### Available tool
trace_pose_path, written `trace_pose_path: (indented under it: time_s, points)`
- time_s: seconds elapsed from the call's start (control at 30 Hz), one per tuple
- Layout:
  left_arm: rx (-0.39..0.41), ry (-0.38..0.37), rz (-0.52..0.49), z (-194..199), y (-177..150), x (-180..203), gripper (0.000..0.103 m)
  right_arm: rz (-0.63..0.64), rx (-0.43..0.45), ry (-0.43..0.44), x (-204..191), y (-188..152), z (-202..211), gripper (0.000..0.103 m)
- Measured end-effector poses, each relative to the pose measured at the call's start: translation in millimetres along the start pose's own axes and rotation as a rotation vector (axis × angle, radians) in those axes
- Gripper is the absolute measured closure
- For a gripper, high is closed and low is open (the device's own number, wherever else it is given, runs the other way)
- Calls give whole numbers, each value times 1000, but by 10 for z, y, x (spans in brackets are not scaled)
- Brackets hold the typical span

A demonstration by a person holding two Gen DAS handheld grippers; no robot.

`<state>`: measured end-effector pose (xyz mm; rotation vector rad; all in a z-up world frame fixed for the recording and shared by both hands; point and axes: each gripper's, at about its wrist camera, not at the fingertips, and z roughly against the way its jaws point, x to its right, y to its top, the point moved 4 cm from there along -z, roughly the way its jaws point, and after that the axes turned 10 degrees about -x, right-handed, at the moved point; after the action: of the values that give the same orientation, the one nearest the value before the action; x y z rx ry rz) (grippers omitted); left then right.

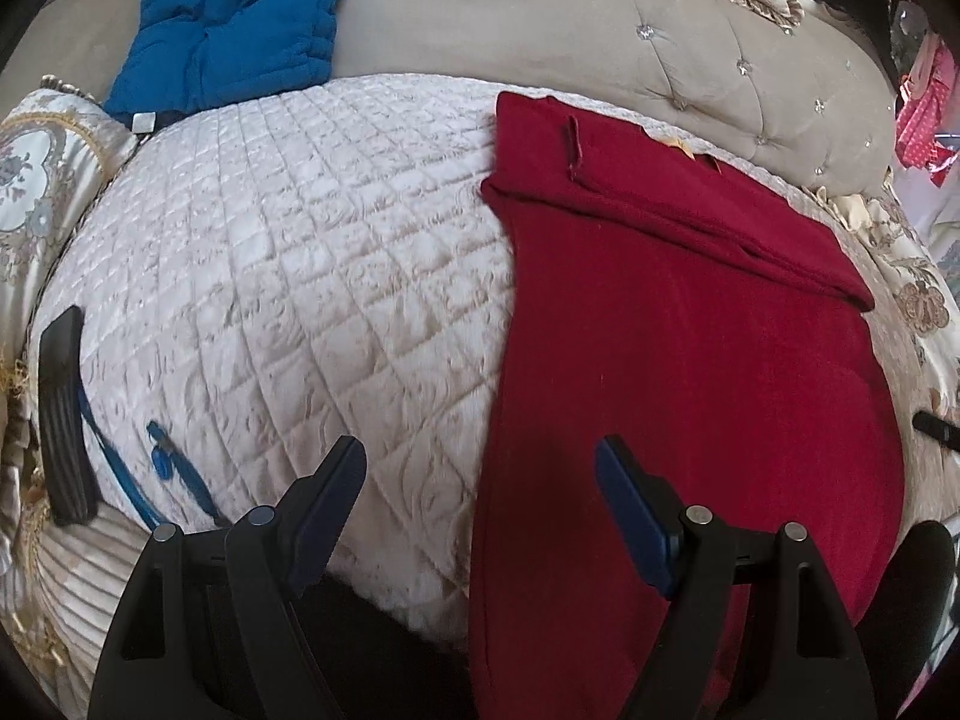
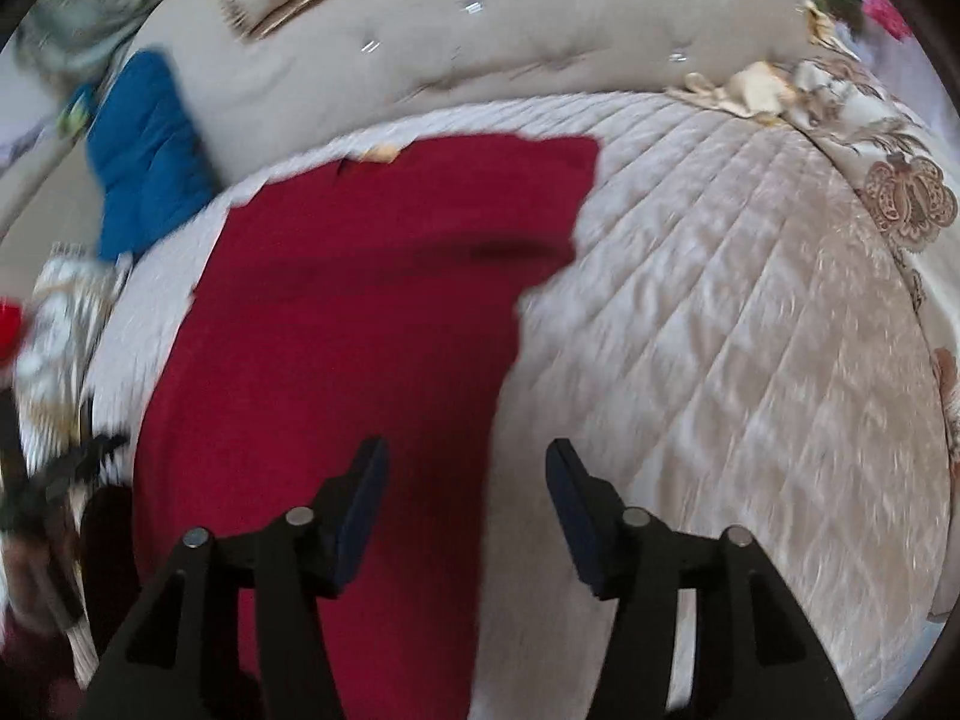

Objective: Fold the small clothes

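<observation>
A dark red garment (image 1: pixel 678 360) lies flat on the quilted cream sofa seat (image 1: pixel 288 276), a sleeve folded across its far end. My left gripper (image 1: pixel 480 462) is open and empty, just above the garment's near left edge. In the right wrist view, which is blurred, the same red garment (image 2: pixel 360 324) lies left of centre. My right gripper (image 2: pixel 465 462) is open and empty, over the garment's near right edge.
A blue padded cushion (image 1: pixel 234 18) leans on the tufted beige backrest (image 1: pixel 600 42). A black remote (image 1: pixel 63 414) and a blue lanyard (image 1: pixel 174 468) lie at the seat's left. Patterned pillows (image 1: pixel 42 180) sit at both ends. The other gripper's tip (image 1: pixel 936 429) shows at right.
</observation>
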<state>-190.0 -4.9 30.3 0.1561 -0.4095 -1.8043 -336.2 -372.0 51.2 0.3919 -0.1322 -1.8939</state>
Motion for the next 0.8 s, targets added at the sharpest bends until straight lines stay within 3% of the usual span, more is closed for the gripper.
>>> trace_pose_path:
  time_s: [0.13, 0.27, 0.53, 0.8]
  points:
    - [2, 7, -9, 43, -85, 17, 43, 9, -9, 20, -94, -292, 14, 44]
    - [6, 14, -21, 101, -146, 30, 43, -46, -38, 57, -53, -502, 16, 33]
    - [-24, 35, -54, 90, -298, 56, 43, -79, -109, 79, -12, -864, -63, 32]
    - [-114, -3, -66, -23, -455, 33, 43, -77, -185, 84, -36, -1066, -254, 31]
